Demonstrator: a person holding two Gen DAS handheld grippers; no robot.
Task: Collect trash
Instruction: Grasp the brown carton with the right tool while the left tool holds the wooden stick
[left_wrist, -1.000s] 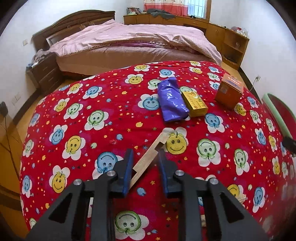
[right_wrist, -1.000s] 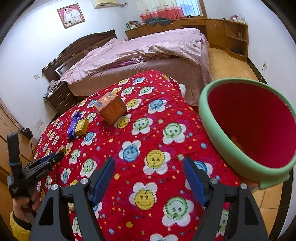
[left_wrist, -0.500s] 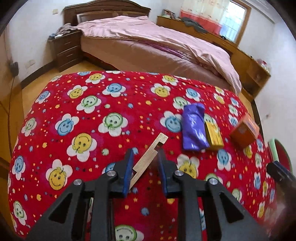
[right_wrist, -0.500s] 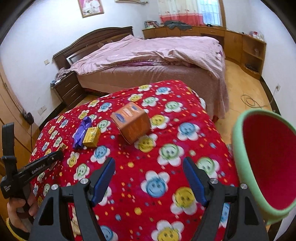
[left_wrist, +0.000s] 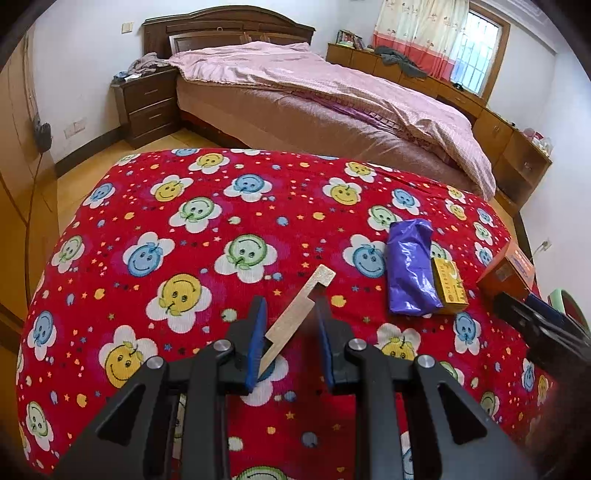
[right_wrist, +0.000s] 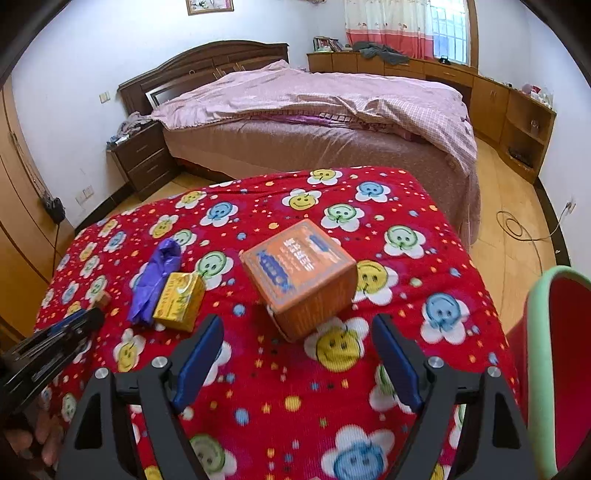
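Right wrist view, orange box (right_wrist: 299, 277), blue print unreadable

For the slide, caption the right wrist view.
Open right claw nears orange box on red cloth.

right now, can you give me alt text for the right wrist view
The right gripper hangs open over a red smiley-flower blanket, aimed at an orange box just ahead of its fingers. Left of the box lie a small yellow box and a purple bag; a green-rimmed red bin shows at the right edge.
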